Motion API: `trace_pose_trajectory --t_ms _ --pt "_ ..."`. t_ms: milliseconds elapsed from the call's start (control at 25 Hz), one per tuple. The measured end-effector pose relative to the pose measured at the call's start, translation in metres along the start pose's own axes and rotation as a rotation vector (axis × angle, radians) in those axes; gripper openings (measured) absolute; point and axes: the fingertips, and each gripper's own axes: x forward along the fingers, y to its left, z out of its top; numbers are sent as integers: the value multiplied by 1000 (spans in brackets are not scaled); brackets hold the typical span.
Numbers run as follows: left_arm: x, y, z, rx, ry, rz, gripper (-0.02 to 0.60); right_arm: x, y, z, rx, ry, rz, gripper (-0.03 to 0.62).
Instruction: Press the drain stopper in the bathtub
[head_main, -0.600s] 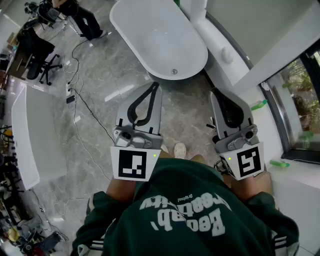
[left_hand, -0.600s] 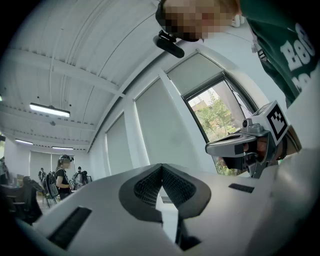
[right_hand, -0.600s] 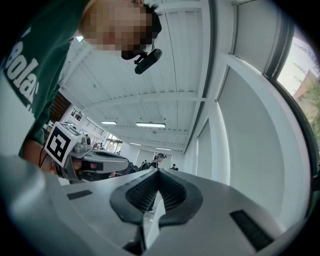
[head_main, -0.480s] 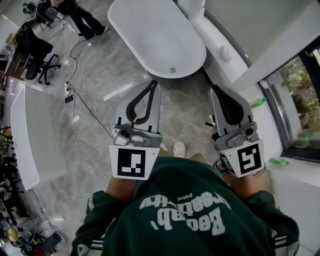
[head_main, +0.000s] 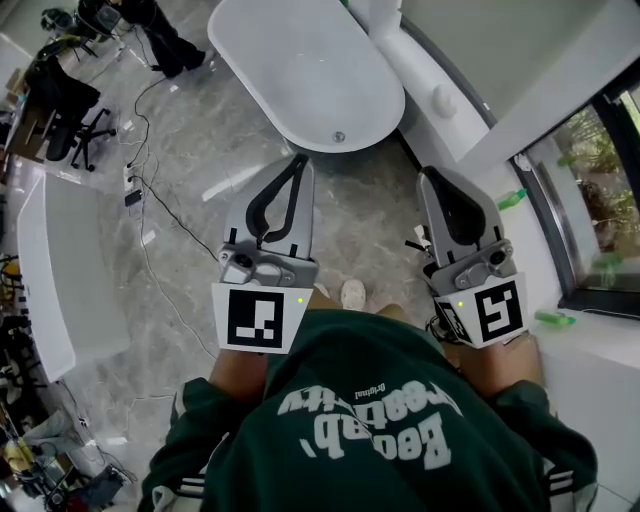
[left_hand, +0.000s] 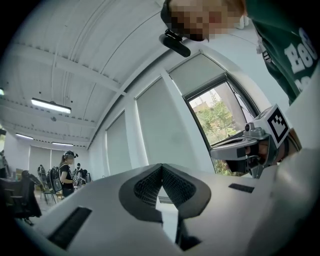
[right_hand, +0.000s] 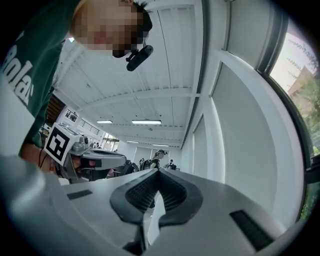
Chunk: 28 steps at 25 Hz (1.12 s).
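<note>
The white oval bathtub stands on the marble floor at the top of the head view, with the small round metal drain stopper in its near end. Both grippers are held level in front of my body, short of the tub and well above the floor. My left gripper is shut and holds nothing, its tips meeting in the left gripper view. To its right, my right gripper is also shut and holds nothing. Both gripper views look at walls and ceiling, so neither shows the tub.
A white ledge runs along the tub's right side, with a window beyond it. Cables trail across the floor at the left, near an office chair, a standing person and a long white counter.
The bathtub and its stopper have slid slightly up and to the left in the head view. Both grippers stay shut, side by side, a little higher in the picture.
</note>
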Motion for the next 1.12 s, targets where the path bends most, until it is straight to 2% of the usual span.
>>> trace_pose_trajectory --t_ms 280,640,1120 --pt "1 -8 0 3 12 -4 9 -9 -4 -3 6 11 -7 14" --pt "2 -16 -3 -40 41 -10 9 -19 -14 -7 17 16 -9 14" --pt "4 -4 -15 -81 73 7 9 -2 -8 -16 10 22 16 14"
